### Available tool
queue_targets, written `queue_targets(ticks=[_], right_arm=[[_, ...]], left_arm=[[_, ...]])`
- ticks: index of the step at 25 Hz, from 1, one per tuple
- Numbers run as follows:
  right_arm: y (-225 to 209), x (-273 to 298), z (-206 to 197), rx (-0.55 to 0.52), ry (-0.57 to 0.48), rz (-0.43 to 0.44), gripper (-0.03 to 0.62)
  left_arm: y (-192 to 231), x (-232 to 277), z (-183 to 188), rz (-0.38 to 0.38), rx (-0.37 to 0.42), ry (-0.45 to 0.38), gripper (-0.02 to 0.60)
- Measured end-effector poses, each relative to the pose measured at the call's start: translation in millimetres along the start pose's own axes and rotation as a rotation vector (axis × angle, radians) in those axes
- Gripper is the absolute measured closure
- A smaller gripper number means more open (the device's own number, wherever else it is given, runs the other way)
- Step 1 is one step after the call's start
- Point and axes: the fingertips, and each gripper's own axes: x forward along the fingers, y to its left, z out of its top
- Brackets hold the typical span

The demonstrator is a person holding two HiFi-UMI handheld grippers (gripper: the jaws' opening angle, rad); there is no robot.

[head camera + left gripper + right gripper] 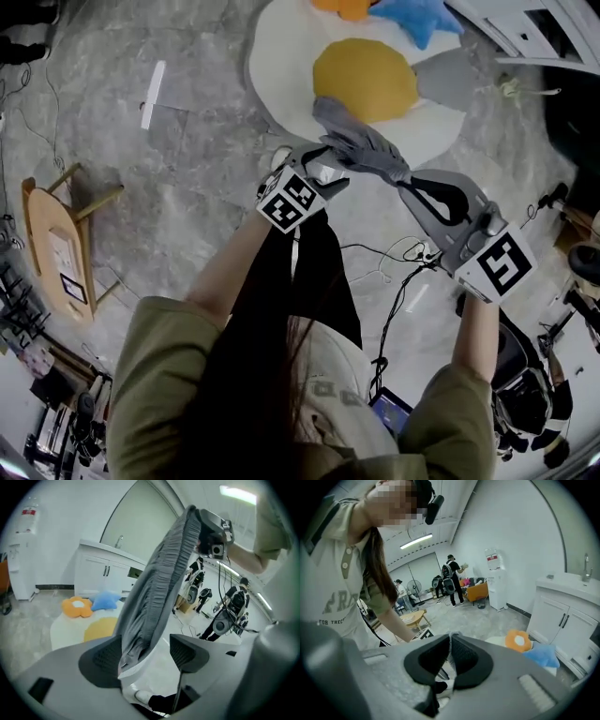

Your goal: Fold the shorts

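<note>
Hanging in the air as a bunched grey rope, the shorts are stretched between the 2 grippers, above the near edge of the fried-egg rug and clear of it. 1 end is pinched in the right gripper, whose jaws are seen closed together on a thin edge of the cloth in the right gripper view. The other end runs through the left gripper. There the jaws stand wide apart, the fabric lies against 1 pad only, and a gap is left to the other pad. No fold can be made out: the garment is gathered, not laid flat. The task is therefore judged to be at its start, with spreading on the rug and every fold left to be done.
</note>
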Motion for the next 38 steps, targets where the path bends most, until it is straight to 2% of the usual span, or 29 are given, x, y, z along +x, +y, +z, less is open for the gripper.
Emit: queue_targets(ticks=[4,6,9,11,16,19,20,21,22,23,25,27,29,34,38], right_arm=[[2,4,19,0.06,-0.048,-0.063,0.574],[0,4,19,0.083,-0.04,-0.096,0.574],[-4,0,21,0.142,-0.055,-0.139,0.574],[-5,-5,27,0.18,-0.081,-0.164,0.574],[-18,-26,42,0.256,-0.159,-0.192,0.574],[-35,-40,41,0.311,-0.183,-0.203,0.574],[-39,-44,39,0.335,-0.193,-0.21,0.574],[-43,-49,37,0.361,-0.205,-0.217,0.574],[-46,-54,33,0.394,-0.22,-0.224,0.574],[-50,-60,29,0.433,-0.236,-0.231,0.574],[-67,-73,11,0.519,-0.249,-0.257,0.574],[-92,-87,-14,0.581,-0.207,-0.309,0.574],[-111,-98,-45,0.611,-0.116,-0.369,0.574],[-139,-111,-117,0.601,0.143,-0.478,0.574],[-169,-108,-137,0.608,0.19,-0.477,0.574]], left_arm=[[4,0,26,0.04,-0.116,-0.077,0.273],[3,6,41,0.067,-0.171,-0.124,0.273],[23,13,56,0.164,-0.295,-0.198,0.273],[36,17,58,0.222,-0.322,-0.194,0.273],[62,37,53,0.288,-0.198,-0.107,0.273],[75,38,62,0.3,-0.109,-0.098,0.277],[75,36,65,0.293,-0.053,-0.091,0.311],[73,33,66,0.284,0.007,-0.077,0.392],[71,29,65,0.275,0.061,-0.058,0.445],[70,26,62,0.266,0.105,-0.034,0.469],[71,21,60,0.257,0.165,0.017,0.476],[78,15,64,0.265,0.2,0.06,0.482],[85,3,71,0.276,0.225,0.094,0.485],[92,-21,101,0.298,0.302,0.172,0.492],[113,-22,133,0.349,0.358,0.226,0.494]])
